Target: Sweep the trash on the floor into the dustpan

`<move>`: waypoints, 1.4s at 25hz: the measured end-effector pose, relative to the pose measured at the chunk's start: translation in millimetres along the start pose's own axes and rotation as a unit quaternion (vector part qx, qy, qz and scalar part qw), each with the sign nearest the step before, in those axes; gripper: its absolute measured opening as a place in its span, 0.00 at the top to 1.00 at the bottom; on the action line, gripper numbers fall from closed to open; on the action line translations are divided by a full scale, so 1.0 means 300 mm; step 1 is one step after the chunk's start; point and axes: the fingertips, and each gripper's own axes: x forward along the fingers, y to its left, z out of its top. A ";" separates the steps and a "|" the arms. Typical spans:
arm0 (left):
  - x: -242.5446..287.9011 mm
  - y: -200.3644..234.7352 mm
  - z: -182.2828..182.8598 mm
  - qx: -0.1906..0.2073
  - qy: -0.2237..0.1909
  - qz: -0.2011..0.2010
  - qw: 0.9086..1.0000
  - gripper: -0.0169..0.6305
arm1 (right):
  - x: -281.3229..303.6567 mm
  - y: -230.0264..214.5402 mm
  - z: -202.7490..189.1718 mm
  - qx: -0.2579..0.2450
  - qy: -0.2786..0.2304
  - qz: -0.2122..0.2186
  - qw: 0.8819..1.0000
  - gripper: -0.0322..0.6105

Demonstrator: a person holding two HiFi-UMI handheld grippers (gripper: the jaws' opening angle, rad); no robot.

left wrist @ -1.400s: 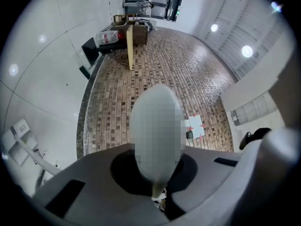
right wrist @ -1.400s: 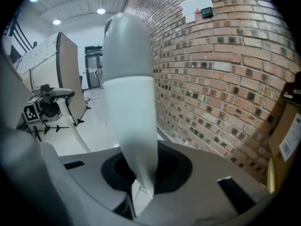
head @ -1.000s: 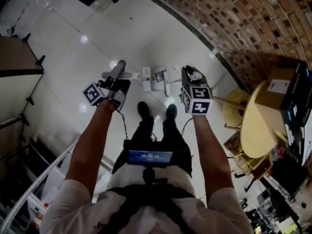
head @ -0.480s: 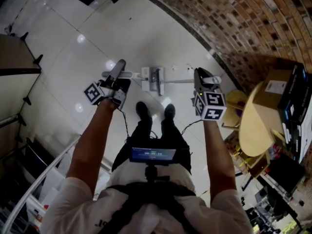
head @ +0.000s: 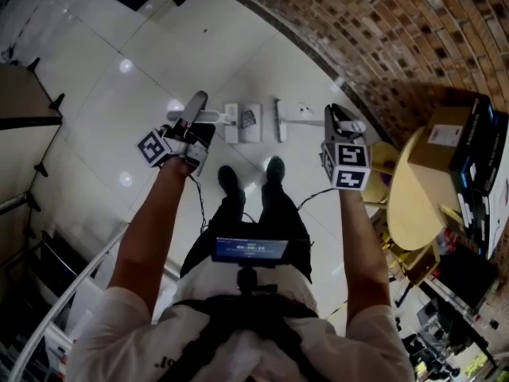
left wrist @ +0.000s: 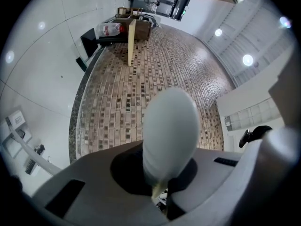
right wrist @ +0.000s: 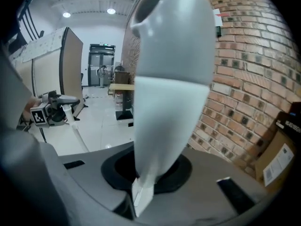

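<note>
My left gripper [head: 194, 111] is shut on the rounded end of the white dustpan handle [left wrist: 170, 131], which fills the space between its jaws. The white dustpan [head: 241, 123] lies on the pale floor ahead of the person's feet, with a small dark piece of trash [head: 248, 118] on it. My right gripper [head: 339, 121] is shut on the thick pale broom handle [right wrist: 169, 79]. Its pole runs left to the broom head [head: 279, 119], just right of the dustpan and apart from it. In the right gripper view the left gripper [right wrist: 47, 114] shows at the left.
A curved brick wall [head: 382, 30] runs along the right. By it stand a round wooden table [head: 413, 205], a cardboard box [head: 449, 142] and a yellow chair [head: 383, 165]. A dark desk [head: 24, 94] is at the left. The person's shoes [head: 231, 180] are just behind the dustpan.
My right gripper has moved to the right and farther up the picture with the broom, and the broom head has drawn off the dustpan to its right. The left gripper and dustpan stayed put.
</note>
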 end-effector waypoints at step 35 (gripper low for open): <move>0.188 0.090 -0.028 0.007 -0.012 0.032 0.999 0.97 | 0.279 -0.019 -0.009 0.116 0.008 0.091 0.989 0.89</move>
